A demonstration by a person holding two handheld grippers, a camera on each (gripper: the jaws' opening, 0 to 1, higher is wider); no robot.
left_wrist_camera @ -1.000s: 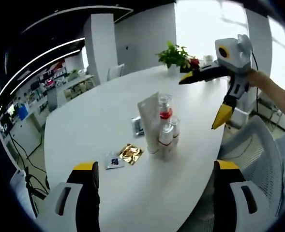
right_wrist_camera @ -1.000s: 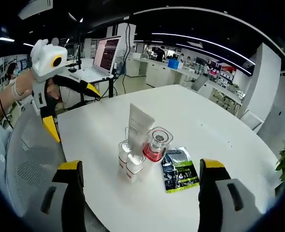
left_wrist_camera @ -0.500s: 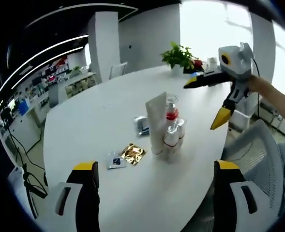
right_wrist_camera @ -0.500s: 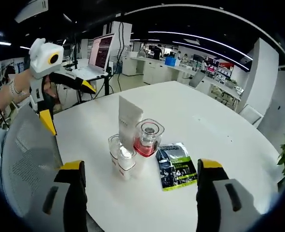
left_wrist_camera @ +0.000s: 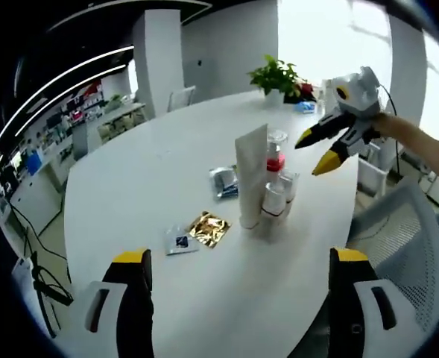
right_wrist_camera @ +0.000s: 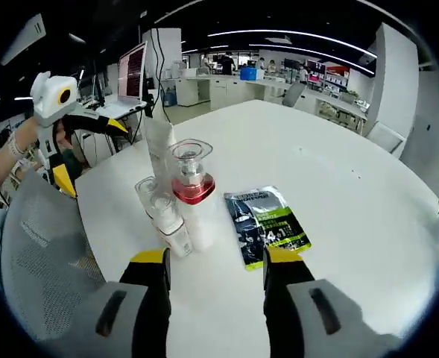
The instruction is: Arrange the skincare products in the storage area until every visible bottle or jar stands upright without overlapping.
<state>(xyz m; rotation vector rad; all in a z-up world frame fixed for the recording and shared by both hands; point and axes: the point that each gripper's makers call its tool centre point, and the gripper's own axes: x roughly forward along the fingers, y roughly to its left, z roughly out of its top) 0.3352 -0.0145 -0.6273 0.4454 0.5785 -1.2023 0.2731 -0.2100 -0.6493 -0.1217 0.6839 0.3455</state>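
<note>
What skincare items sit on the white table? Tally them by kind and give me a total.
Tube: 1
Bottles: 3
Sachets: 3
Total: 7

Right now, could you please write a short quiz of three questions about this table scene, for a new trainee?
1. True or false: the white tube lies flat on the table.
2. Multiple choice: in the right gripper view, on which side of the red-based bottle does the dark sachet with the green band lie? A) its left B) its right C) behind it
3. Fill the gap: the jaws of the left gripper are ____.

Key
1. False: it stands upright among the bottles.
2. B
3. Open, wide apart. The right gripper also has a gap between its jaws, a narrower one.
</note>
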